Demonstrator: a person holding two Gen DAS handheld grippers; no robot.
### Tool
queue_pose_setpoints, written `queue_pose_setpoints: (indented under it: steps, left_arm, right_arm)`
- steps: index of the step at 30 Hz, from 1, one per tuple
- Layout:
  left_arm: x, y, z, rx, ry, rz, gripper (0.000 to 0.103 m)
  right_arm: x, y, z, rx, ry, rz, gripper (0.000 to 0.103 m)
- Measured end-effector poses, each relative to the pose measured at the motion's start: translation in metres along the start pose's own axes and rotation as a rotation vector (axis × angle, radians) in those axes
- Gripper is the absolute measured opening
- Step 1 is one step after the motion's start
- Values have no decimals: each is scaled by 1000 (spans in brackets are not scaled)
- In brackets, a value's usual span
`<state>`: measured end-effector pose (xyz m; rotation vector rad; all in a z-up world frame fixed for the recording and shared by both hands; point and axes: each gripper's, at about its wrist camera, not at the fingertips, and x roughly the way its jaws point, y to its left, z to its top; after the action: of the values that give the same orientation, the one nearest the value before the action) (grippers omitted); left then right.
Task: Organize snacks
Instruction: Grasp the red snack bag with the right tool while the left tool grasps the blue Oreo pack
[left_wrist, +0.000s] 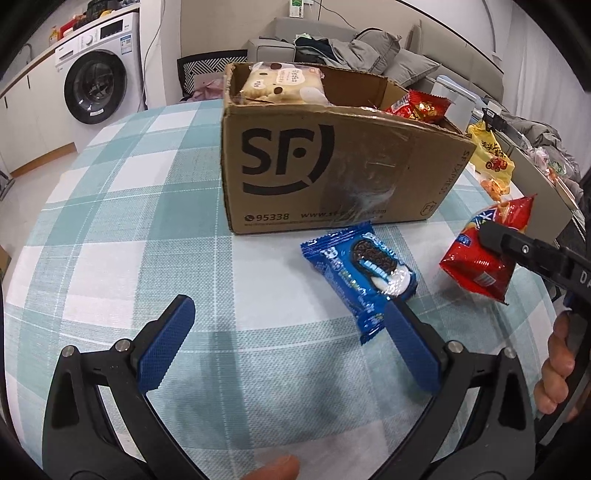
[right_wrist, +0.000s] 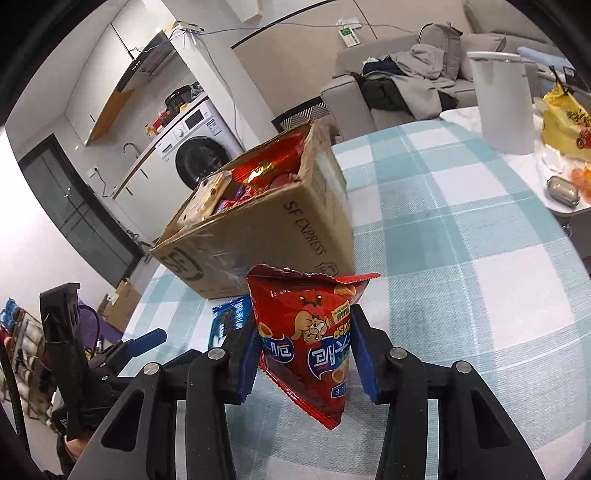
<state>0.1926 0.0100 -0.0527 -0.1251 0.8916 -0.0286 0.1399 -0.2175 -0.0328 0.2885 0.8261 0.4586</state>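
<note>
A brown SF cardboard box (left_wrist: 332, 162) stands on the checked tablecloth, holding a pale bread pack (left_wrist: 282, 85) and red snack packs (left_wrist: 419, 105); it also shows in the right wrist view (right_wrist: 266, 236). A blue Oreo packet (left_wrist: 364, 275) lies in front of the box. My left gripper (left_wrist: 288, 321) is open just before it, its right finger touching the packet's near end. My right gripper (right_wrist: 304, 350) is shut on a red chip bag (right_wrist: 310, 343), held above the table; the bag also shows in the left wrist view (left_wrist: 484, 254).
A yellow bag (left_wrist: 489, 155) and a white kettle-like jug (right_wrist: 504, 99) stand behind the box on a white side surface. A sofa (right_wrist: 402, 81) with clothes and a washing machine (left_wrist: 98, 74) lie beyond the table. The table edge (left_wrist: 33, 229) curves at left.
</note>
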Motion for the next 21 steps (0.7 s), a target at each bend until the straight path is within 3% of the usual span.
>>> queue_pose_setpoints:
  steps: [13,21]
  left_arm:
    - [30,-40,31,17,42,-13,102]
    - [54,-56,37,77,70,62,102]
  right_arm:
    - [-8,-8,5,16,-28,-29,45]
    - [-11,-10,7,16,-36,-32,45]
